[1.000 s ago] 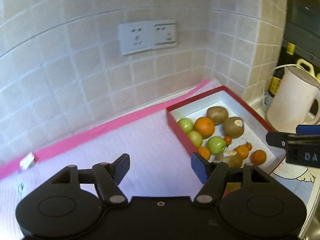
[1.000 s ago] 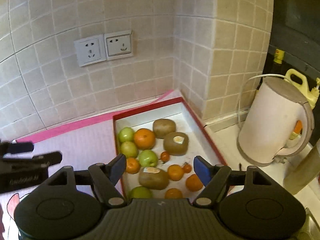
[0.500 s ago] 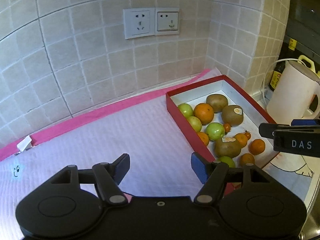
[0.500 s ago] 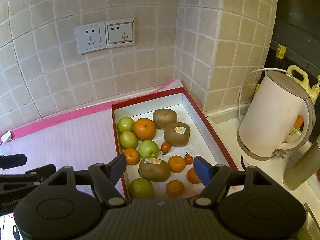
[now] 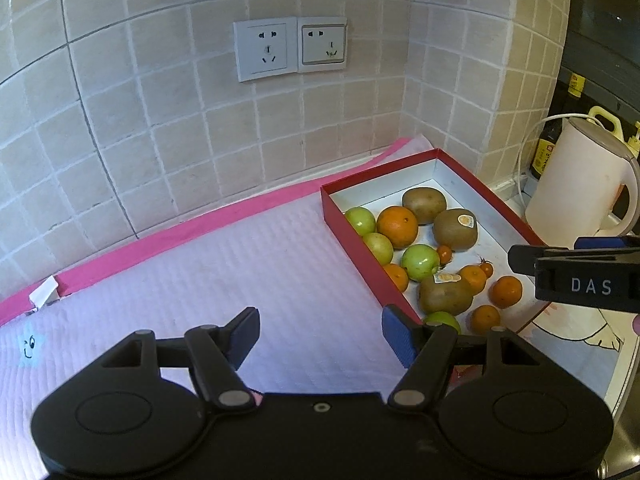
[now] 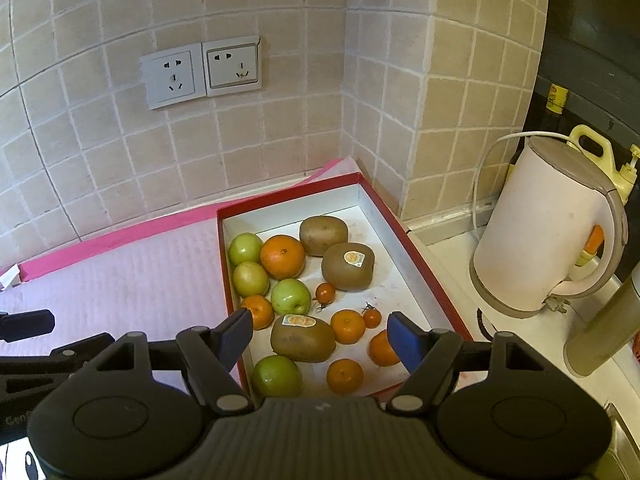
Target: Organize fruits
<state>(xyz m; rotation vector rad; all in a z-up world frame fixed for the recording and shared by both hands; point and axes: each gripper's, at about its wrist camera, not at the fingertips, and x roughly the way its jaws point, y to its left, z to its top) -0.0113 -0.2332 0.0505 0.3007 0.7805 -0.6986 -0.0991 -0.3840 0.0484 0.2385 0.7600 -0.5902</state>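
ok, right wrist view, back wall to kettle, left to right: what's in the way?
Wall sockets → pink mat → red box of fruit → white kettle → yellow jug.

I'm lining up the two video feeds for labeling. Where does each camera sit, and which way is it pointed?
Left wrist: sits on the left hand-held gripper, faces the tiled wall across the pink mat; its open fingers show, the right hand-held gripper at the right edge.
Right wrist: sits on the right hand-held gripper, looks down over the red box of fruit; open fingers show.
Shared: box, wall sockets, kettle.
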